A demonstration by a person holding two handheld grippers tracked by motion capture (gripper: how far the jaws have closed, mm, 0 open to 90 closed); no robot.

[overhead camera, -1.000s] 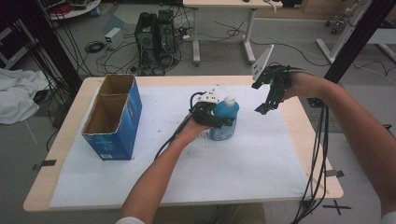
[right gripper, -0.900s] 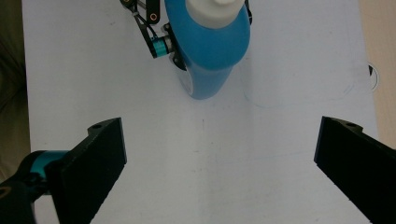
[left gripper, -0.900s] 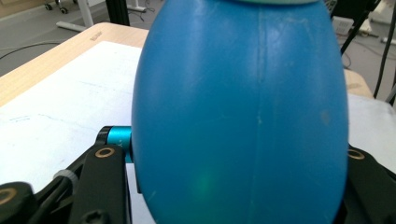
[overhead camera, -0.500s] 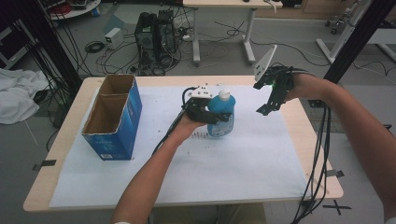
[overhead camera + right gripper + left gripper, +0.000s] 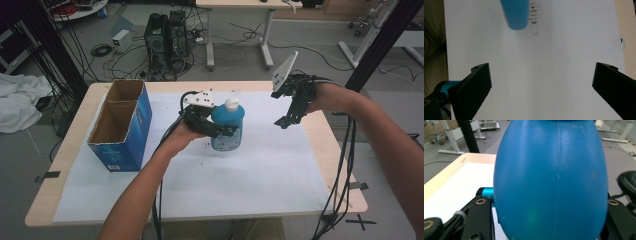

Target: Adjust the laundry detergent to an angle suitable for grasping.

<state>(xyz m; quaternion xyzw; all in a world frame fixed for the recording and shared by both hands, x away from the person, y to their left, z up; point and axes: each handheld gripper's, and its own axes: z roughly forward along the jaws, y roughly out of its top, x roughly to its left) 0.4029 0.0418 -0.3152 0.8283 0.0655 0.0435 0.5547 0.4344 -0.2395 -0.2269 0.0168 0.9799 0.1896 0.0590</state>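
Above the table (image 5: 320, 150) we count one bottle (image 5: 228, 127), clamped in our left tool (image 5: 220, 131); right tool (image 5: 285, 107) gapes apart, one box (image 5: 122, 130) nearby.

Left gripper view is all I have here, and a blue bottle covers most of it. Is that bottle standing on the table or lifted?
Observer: Lifted. In the high view the blue bottle hangs above the white paper, clamped in the left gripper.
Operator: Does it have a cap?
Observer: Yes, a white cap sits on top, and the bottle is about upright.
Operator: What is the other hand doing?
Observer: The right gripper hangs to the bottle's right, apart from it; its own view shows the jaws wide open with nothing between them.
Operator: Anything else on the table?
Observer: An open blue cardboard box at the left.
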